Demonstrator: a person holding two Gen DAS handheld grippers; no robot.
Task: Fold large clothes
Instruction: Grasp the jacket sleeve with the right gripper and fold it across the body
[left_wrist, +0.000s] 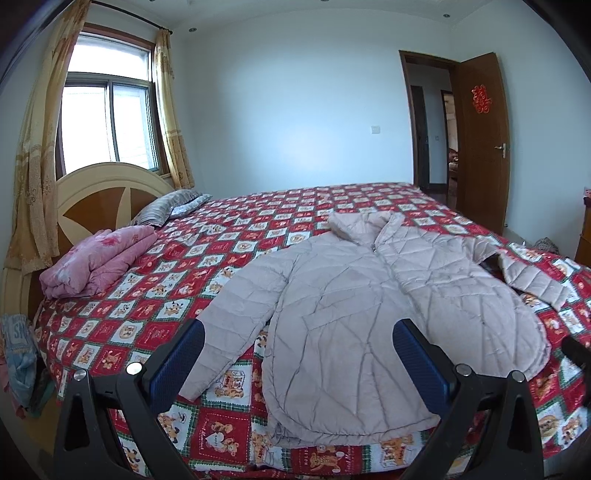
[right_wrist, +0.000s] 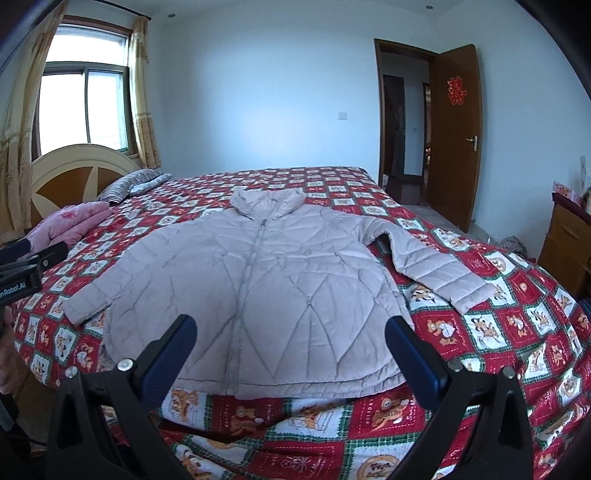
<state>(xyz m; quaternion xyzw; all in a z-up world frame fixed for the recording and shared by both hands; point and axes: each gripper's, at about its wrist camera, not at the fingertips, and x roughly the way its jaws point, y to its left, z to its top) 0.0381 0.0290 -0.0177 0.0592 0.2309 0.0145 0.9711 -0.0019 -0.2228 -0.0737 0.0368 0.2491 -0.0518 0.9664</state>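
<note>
A pale pink quilted jacket (left_wrist: 354, 310) lies flat and zipped on the bed, collar away from me, both sleeves spread out. It also shows in the right wrist view (right_wrist: 258, 291). My left gripper (left_wrist: 299, 343) is open and empty, held above the jacket's hem, near its left sleeve (left_wrist: 229, 332). My right gripper (right_wrist: 291, 339) is open and empty, held above the hem near the zip. The right sleeve (right_wrist: 439, 269) lies out to the right. Part of the left gripper (right_wrist: 26, 273) shows at the left edge of the right wrist view.
The bed has a red checked cartoon cover (left_wrist: 258, 218). A folded pink quilt (left_wrist: 96, 262) and a striped pillow (left_wrist: 170, 206) lie by the headboard (left_wrist: 96, 195). A wooden cabinet (right_wrist: 565, 240) stands at the right, an open door (right_wrist: 458, 136) behind.
</note>
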